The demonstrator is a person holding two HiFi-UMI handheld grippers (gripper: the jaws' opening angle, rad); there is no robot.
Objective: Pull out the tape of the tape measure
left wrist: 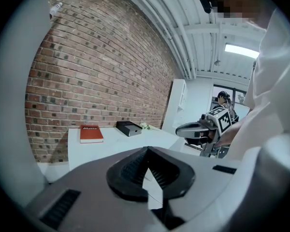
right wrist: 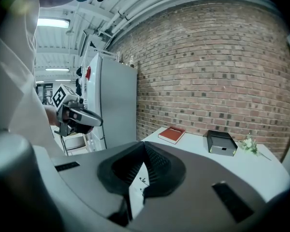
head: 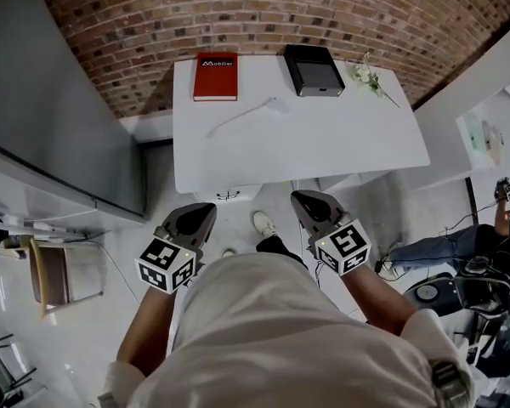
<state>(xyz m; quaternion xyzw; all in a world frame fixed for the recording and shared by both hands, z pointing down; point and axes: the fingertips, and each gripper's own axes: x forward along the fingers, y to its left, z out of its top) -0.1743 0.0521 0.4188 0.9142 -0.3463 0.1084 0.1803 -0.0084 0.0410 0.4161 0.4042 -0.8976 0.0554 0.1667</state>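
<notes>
I cannot make out a tape measure in any view. My left gripper and right gripper are held close to my body, short of the front edge of the white table, pointing toward it. Both are shut with nothing between the pads. In the left gripper view the jaws meet, and the right gripper shows off to the side. The right gripper view shows its jaws closed too, with the left gripper at the left. A thin pale strip lies on the table.
At the table's far edge, against the brick wall, lie a red book, a black box and a small sprig of flowers. A tall grey cabinet stands left. A chair is at lower left; another person's legs at right.
</notes>
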